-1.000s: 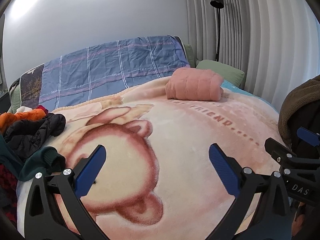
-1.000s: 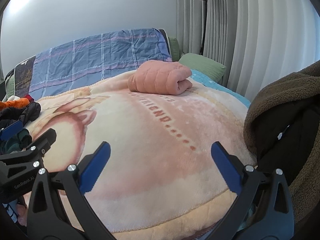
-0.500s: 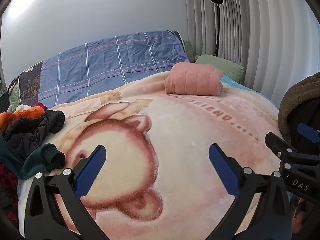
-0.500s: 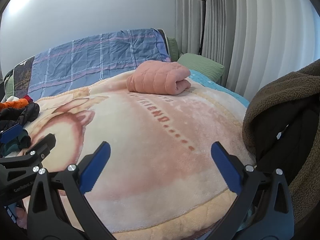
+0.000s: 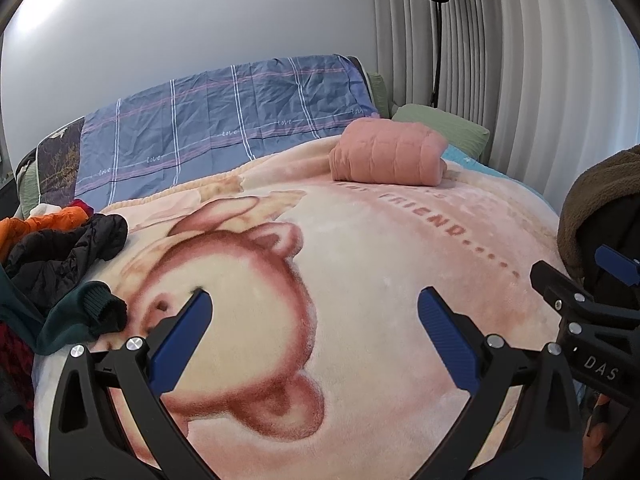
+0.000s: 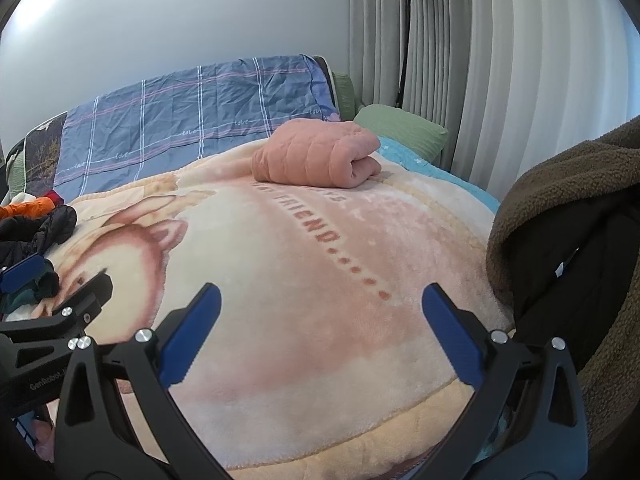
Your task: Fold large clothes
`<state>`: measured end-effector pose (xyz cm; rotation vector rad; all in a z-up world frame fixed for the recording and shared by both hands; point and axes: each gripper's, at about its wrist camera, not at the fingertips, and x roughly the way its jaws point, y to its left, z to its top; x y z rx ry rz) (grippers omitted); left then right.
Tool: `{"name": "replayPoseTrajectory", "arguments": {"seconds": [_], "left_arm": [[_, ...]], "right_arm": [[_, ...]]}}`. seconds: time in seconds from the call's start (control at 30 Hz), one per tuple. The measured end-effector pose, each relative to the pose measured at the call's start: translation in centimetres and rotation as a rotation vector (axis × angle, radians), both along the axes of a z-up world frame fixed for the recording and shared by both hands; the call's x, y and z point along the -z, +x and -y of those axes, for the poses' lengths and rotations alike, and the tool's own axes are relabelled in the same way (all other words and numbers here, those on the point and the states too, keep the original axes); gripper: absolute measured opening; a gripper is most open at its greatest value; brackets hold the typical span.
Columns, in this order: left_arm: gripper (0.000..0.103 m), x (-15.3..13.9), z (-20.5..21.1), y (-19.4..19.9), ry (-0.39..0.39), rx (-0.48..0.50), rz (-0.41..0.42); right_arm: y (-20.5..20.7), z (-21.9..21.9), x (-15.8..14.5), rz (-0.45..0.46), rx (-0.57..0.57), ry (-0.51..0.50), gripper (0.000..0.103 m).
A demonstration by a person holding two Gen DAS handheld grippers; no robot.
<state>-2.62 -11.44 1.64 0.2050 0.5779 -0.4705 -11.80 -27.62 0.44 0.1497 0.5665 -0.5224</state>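
While both the left gripper (image 5: 314, 334) and right gripper (image 6: 320, 328) hang wide apart and hold nothing above the bear blanket (image 5: 360, 272), a folded pink garment (image 5: 388, 156) lies at upper centre.

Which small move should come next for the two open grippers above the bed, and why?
Probably move the left gripper left toward the clothes pile and pick one garment. Both it and the right gripper are open and hold nothing, and the blanket between them is bare, with only the folded pink garment at the far end.
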Motion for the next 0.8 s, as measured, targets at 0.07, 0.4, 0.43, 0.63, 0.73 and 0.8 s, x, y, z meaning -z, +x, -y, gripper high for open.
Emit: {"name": "replayPoseTrajectory", "arguments": {"seconds": [0.07,0.4,0.43,0.63,0.73,0.8], "left_arm": [[0.102,0.1,0.0,0.1,-0.001,0.0,-0.004],[0.102,0.6,0.2,0.4,0.005,-0.004,-0.01],[0.102,0.7,0.2,0.5,0.006,-0.005,-0.012],[0.102,1.1,0.3,1.0,0.01,-0.009,-0.024],[0.102,1.3,0.4,1.3,0.013,-0.01,-0.029],[0.102,1.5,0.4,1.4,0.015,-0.012,-0.031]], "right_arm": [[0.0,0.0,0.0,0.001,0.002,0.001,0.101],[0.5,0.2,0.3,-0.011,0.002,0.0,0.101],[0.6,0.2,0.4,-0.013,0.001,0.0,0.101],[1.2,0.1,0.7,-0.026,-0.004,0.001,0.101],[1.4,0.1,0.8,-0.028,-0.003,-0.002,0.101],[1.5,0.1,0.9,-0.029,-0.001,0.0,0.101]]}}
